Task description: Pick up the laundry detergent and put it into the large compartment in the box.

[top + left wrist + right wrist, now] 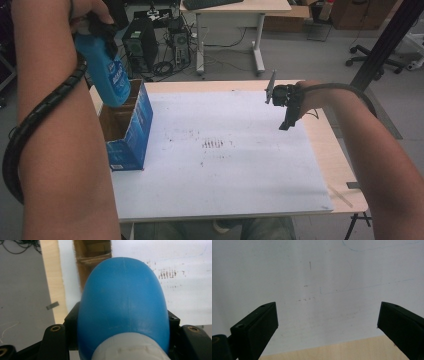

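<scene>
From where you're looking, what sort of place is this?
Probably an office or lab workroom. Beyond the work table stand a desktop computer tower amid tangled cables, a desk with a keyboard, and a wheeled office chair base on grey flooring.

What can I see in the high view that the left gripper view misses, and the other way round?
High view: the person's forearms, the right tool held open above the white sheet, the box's blue outside, the desk behind.

Left gripper view: the blue bottle's white cap end clamped in the left tool.

Shared: bottle over the open box, the sheet's dark marks.
</scene>
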Action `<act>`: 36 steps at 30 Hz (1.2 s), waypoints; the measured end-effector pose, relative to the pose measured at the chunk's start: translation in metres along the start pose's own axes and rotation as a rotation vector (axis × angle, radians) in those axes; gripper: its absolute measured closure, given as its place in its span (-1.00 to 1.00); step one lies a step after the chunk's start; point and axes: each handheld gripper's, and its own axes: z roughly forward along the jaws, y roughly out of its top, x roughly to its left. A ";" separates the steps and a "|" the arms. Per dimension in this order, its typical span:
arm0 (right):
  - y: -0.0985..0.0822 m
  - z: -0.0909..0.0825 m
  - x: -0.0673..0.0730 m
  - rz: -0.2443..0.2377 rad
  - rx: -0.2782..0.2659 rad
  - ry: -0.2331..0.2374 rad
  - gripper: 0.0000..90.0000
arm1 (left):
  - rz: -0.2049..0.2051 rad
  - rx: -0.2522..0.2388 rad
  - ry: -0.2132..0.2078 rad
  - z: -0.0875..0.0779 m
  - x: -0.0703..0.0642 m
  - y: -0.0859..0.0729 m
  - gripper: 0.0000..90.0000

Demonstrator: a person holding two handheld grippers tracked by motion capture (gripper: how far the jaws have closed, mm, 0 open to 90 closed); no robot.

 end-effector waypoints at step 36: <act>0.005 0.007 0.003 -0.006 0.012 0.009 -0.93 | -0.044 0.055 -0.020 0.064 0.038 0.004 -0.14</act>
